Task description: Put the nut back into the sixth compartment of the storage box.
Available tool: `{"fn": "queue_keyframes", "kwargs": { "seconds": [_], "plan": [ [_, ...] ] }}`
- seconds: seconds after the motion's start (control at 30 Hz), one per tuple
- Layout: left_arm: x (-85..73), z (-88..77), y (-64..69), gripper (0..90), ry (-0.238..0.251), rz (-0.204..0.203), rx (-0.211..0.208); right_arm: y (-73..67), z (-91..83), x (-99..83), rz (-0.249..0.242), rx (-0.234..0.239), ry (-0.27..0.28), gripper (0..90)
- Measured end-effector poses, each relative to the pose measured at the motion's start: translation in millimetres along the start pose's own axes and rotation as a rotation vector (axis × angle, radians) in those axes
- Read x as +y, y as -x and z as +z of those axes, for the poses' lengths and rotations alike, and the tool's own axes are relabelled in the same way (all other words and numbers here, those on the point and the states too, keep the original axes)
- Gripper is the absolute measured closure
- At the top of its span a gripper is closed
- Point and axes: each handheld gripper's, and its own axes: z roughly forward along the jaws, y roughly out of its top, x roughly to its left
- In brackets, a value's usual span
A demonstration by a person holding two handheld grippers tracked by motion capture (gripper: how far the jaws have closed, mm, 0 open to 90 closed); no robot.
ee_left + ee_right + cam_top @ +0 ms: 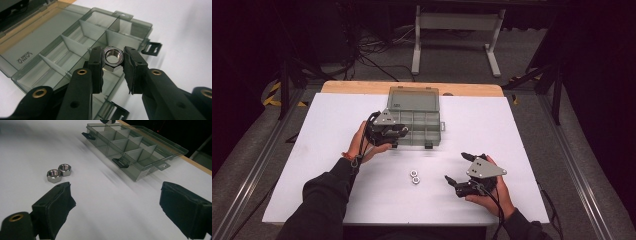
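Sorting nuts into a compartment box. The left hand-held gripper (113, 60) clamps a steel nut (113, 57) by two opposite sides, thread axis facing the camera, above the near edge of the open box (75, 47) on the white counter (522, 130). The right hand-held gripper (115, 205) rests with jaws wide apart and empty; two more nuts (59, 172) lie on the counter before it. Good practice: the left hand centres the nut over one compartment, clear of the dividers, lowers it close, then releases gently to prevent bouncing.
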Motion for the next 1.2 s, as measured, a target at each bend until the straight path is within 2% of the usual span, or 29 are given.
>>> {"fn": "queue_keyframes", "kwargs": {
  "seconds": [0.13, 0.6, 0.73, 0.97, 1.2],
  "plan": [
    [-1.4, 7.7, -6.9, 69.8, -0.014, -0.028, 0.009, 0.0, 0.4, -0.2, 0.0, 0.001, -0.002, 11.0],
    [-5.1, 24.1, -9.9, 69.7, -0.056, -0.048, 0.012, 0.4, -0.2, -0.2, 0.0, 0.001, 0.0, 11.1],
    [-5.4, 27.5, -9.2, 69.7, -0.065, -0.043, 0.013, -0.1, 0.0, 0.0, -0.003, 0.002, -0.002, 11.1],
    [-4.7, 27.7, -7.3, 69.6, -0.061, -0.044, 0.016, 0.1, 0.0, -0.1, -0.001, 0.001, -0.002, 11.1],
    [-0.1, 16.9, -2.5, 68.5, -0.028, -0.03, 0.01, 0.0, -0.3, 0.1, -0.002, 0.0, -0.003, 11.1]
  ]
}}
